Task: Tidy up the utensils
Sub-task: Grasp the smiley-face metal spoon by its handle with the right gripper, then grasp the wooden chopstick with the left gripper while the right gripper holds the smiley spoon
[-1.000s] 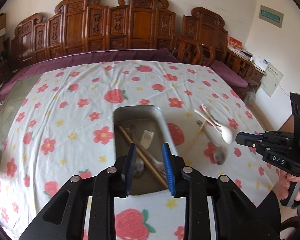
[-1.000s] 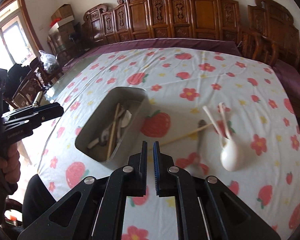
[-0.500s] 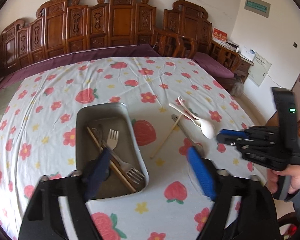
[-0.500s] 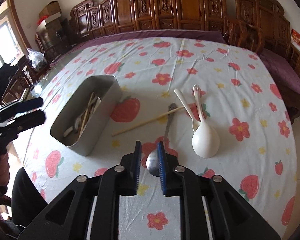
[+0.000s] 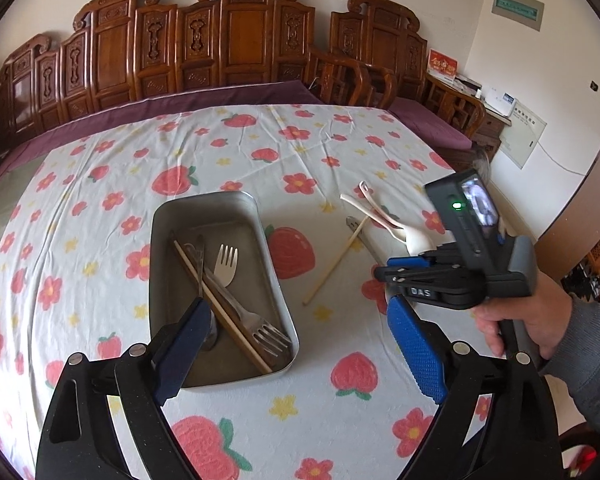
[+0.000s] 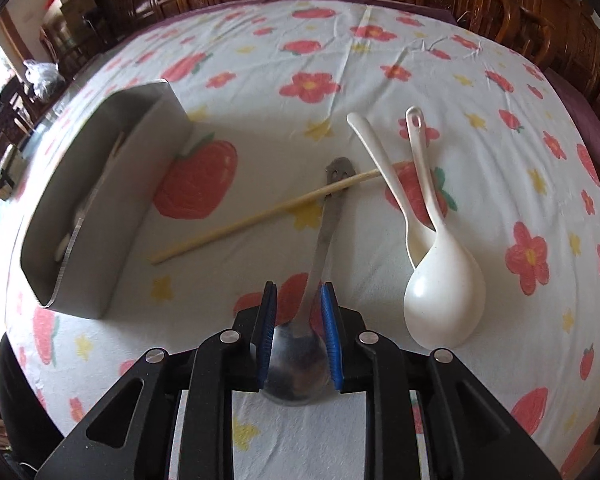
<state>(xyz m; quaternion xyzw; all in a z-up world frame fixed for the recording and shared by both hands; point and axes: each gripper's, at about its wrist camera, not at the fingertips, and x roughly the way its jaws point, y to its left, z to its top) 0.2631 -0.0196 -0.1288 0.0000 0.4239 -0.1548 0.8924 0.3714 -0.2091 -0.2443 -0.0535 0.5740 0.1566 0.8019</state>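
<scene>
Your right tongs (image 6: 296,320) point steeply down at the tabletop (image 6: 380,80), jaws narrow, straddling the metal spoon (image 6: 300,356) where neck meets bowl. Blue pads sit beside the bowl edges; can't tell if they press on it. Spoon lies flat on the strawberry-print cloth (image 6: 260,40), handle running away from you.

Bamboo chopstick (image 6: 260,212) lies across the spoon handle near its far tip, slanting down toward the tray. Just right of the metal spoon: white ladle (image 6: 444,292) with a smaller white spoon (image 6: 384,176) crossing it, handles fanning out at the far end, the chopstick tip under the smaller one.

Your left tongs (image 5: 296,344) are wide and opening, nothing between the pads, hovering over the near end of the metal tray (image 5: 204,204). In the tray: two forks (image 5: 226,264), a second chopstick (image 5: 220,304) diagonal across them, another metal piece partly hidden behind the left finger. From that view your right hand (image 5: 528,320) grips the right tool's handle, to the right of the tray.

Beyond the tabletop: a purple cushion (image 5: 220,94), then a row of carved wooden chairs (image 5: 244,36) against the wall.
</scene>
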